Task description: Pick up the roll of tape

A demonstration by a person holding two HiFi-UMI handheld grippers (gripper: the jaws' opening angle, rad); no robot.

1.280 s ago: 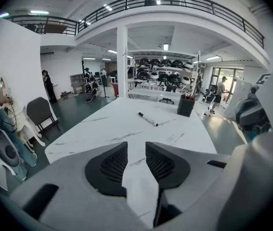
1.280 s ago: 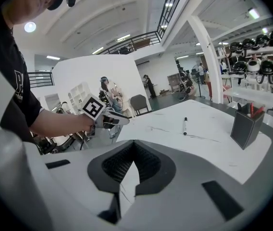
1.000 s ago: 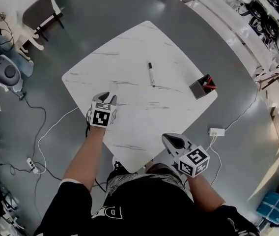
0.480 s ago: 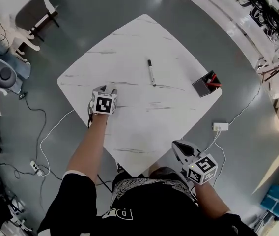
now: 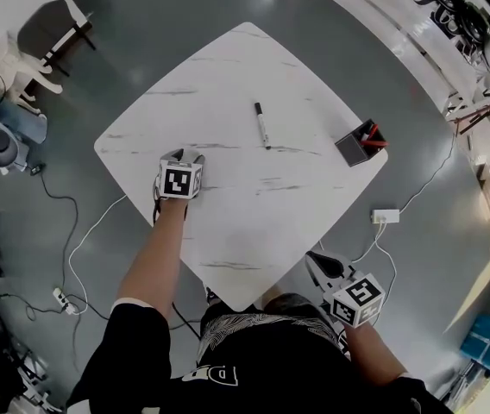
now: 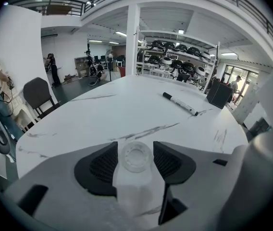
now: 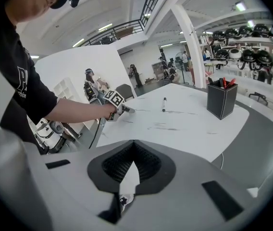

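Jaws of my left gripper [image 6: 135,147], just opened, flank a small clear tape roll [image 6: 135,157] that the head view hides; the right gripper [image 7: 133,143] has its jaws closed.

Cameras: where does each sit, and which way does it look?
Head view: on the person's head, looking down on the table; both arms, left gripper and right gripper show.
Left gripper view: on that gripper, looking across the table; its jaws, just opening, flank the tape roll.
Right gripper view: on that gripper, beside the table, facing it; shut jaws, the person's torso show.
Shared: all show the pen.
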